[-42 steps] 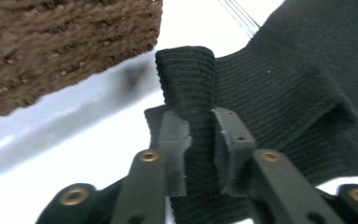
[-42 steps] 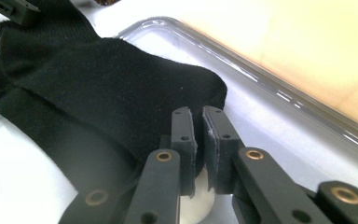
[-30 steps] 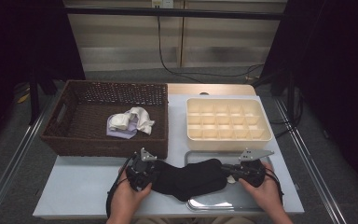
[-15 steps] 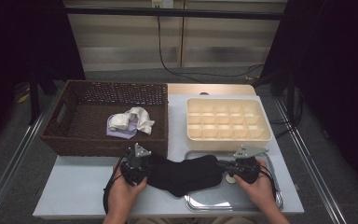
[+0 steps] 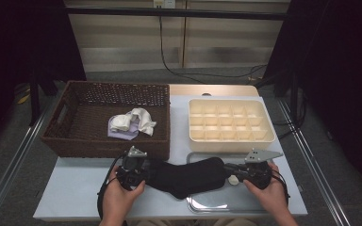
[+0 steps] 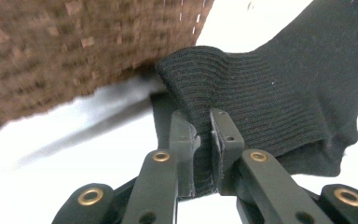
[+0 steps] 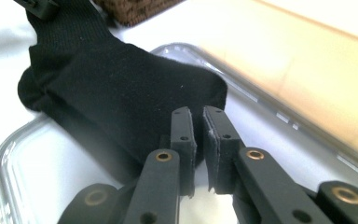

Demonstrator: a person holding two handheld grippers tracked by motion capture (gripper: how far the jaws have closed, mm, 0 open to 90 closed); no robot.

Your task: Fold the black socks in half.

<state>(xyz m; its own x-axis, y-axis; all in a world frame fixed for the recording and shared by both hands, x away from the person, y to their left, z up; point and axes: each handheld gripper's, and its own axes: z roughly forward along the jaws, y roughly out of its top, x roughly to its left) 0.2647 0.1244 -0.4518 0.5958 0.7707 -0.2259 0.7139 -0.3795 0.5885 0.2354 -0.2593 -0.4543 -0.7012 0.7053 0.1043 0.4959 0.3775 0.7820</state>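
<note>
A black sock point(image 5: 188, 176) is stretched sideways between my two grippers at the table's front edge, over the left part of a metal tray point(image 5: 212, 200). My left gripper point(image 5: 147, 170) is shut on the ribbed cuff point(image 6: 270, 102), right in front of the wicker basket point(image 5: 103, 147); in the left gripper view the cuff is pinched between its jaws point(image 6: 200, 116). At the toe end point(image 7: 121, 93), my right gripper point(image 5: 229, 168) is shut, its jaws point(image 7: 196, 114) nipping the fabric's edge above the tray point(image 7: 9, 154).
The brown basket point(image 6: 74, 56) at the left holds white and lilac cloths point(image 5: 132, 122). A cream compartment box point(image 5: 231, 140) sits behind the tray. A small white object point(image 5: 234, 180) lies on the tray by the right gripper. Bare table at front left.
The left gripper has edged left and the right gripper slightly right, pulling the sock a little straighter. Both stay closed on it.
</note>
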